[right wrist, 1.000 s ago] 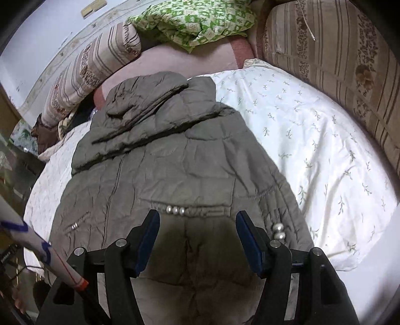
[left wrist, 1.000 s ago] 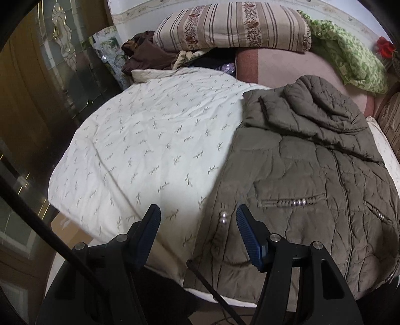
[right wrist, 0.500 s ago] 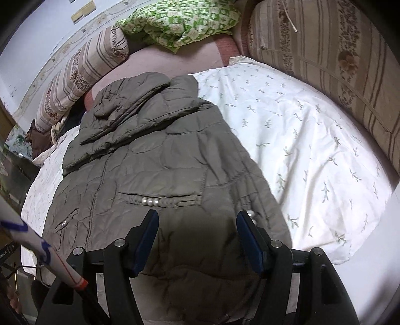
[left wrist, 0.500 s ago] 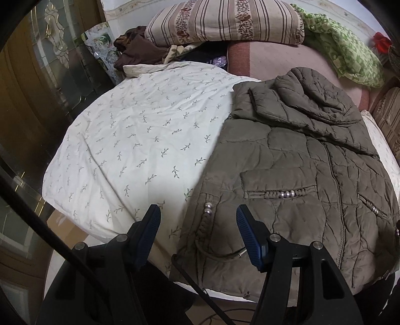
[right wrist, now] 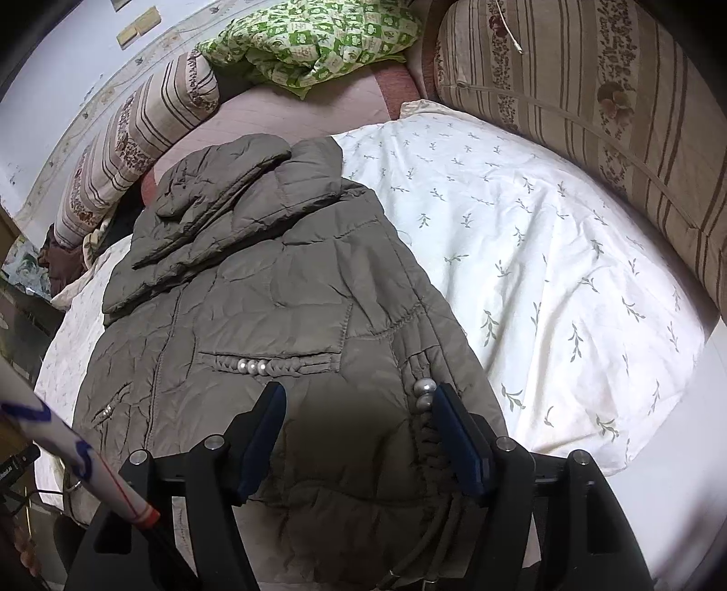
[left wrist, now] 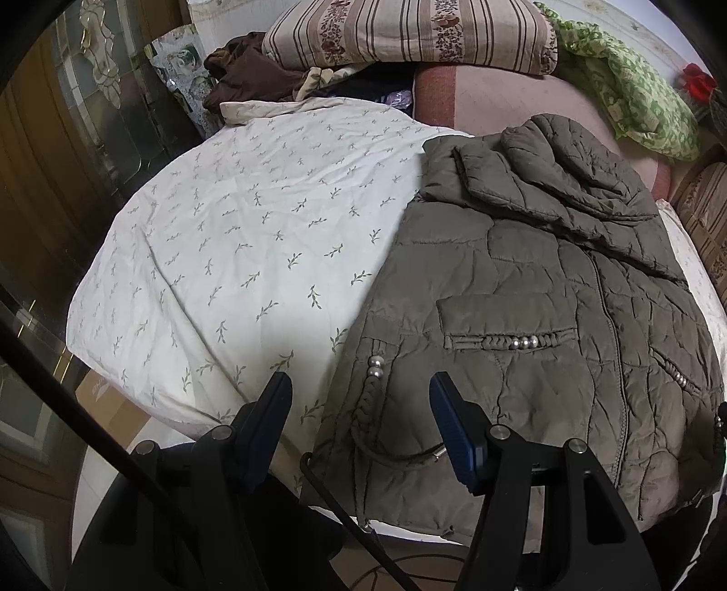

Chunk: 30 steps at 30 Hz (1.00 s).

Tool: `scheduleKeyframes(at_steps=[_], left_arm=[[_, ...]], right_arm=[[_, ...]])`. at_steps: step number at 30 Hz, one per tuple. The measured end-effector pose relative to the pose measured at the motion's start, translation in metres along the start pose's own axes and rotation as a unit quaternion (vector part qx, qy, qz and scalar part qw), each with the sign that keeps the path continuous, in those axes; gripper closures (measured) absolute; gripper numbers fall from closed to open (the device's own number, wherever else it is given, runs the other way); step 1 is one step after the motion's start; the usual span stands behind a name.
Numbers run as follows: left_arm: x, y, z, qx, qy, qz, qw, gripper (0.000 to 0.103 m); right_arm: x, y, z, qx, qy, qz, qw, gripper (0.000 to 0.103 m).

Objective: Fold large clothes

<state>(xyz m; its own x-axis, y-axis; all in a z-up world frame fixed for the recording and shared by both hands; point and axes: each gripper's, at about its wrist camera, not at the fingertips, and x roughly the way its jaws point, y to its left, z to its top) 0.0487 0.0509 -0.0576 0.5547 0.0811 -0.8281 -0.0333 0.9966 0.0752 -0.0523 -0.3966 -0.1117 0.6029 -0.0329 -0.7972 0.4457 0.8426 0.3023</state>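
Observation:
An olive quilted jacket lies spread flat, front up, on a white leaf-print sheet, with its hood folded at the far end. My left gripper hovers open over the jacket's lower left corner, whose edge with two pearl beads shows between the fingers. In the right wrist view the jacket fills the middle. My right gripper hangs open above its lower right part, with pearl beads right beside the right finger. Nothing is gripped by either one.
Striped pillows and a green checked blanket line the far end, and a long striped bolster runs along the right side. Brown clothes are heaped by a glass-panelled wooden door. A white rod crosses the lower left.
The right gripper has drifted toward the jacket's right edge, so the pearl beads now sit beside its right finger. In the left view the jacket's edge has slid in between the fingers.

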Motion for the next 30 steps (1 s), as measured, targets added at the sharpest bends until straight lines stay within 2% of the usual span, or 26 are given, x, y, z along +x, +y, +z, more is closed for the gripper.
scheduleKeyframes(at_steps=[11,13,16,19,22,24,27,30], left_arm=[[0.011,0.004,-0.002,-0.005,0.012,-0.001,0.9999,0.041],[0.011,0.009,0.001,-0.007,0.014,-0.02,0.9997,0.041],[0.008,0.032,0.015,-0.037,-0.001,-0.049,0.9981,0.041],[0.013,0.066,0.031,-0.083,-0.017,-0.056,0.9948,0.041],[0.035,0.095,0.045,-0.124,0.0,-0.092,0.988,0.041],[0.054,0.103,0.05,-0.135,0.023,-0.126,0.9824,0.041],[0.083,0.1,0.049,-0.143,0.061,-0.18,0.9713,0.041],[0.111,0.085,0.042,-0.139,0.099,-0.222,0.96,0.041]], right_arm=[[0.001,-0.008,-0.002,0.011,0.006,0.005,1.0,0.031],[0.001,-0.008,-0.002,0.011,0.006,0.007,1.0,0.031],[-0.001,-0.013,0.001,0.015,0.004,0.013,1.0,0.031],[-0.007,-0.021,0.007,0.024,-0.006,0.006,1.0,0.03],[-0.005,-0.038,0.017,0.037,-0.01,0.0,0.999,0.027],[0.004,-0.053,0.022,0.056,0.004,0.003,0.998,0.027],[0.017,-0.068,0.027,0.08,0.025,0.02,0.996,0.027],[0.029,-0.082,0.029,0.107,0.038,0.055,0.992,0.027]])
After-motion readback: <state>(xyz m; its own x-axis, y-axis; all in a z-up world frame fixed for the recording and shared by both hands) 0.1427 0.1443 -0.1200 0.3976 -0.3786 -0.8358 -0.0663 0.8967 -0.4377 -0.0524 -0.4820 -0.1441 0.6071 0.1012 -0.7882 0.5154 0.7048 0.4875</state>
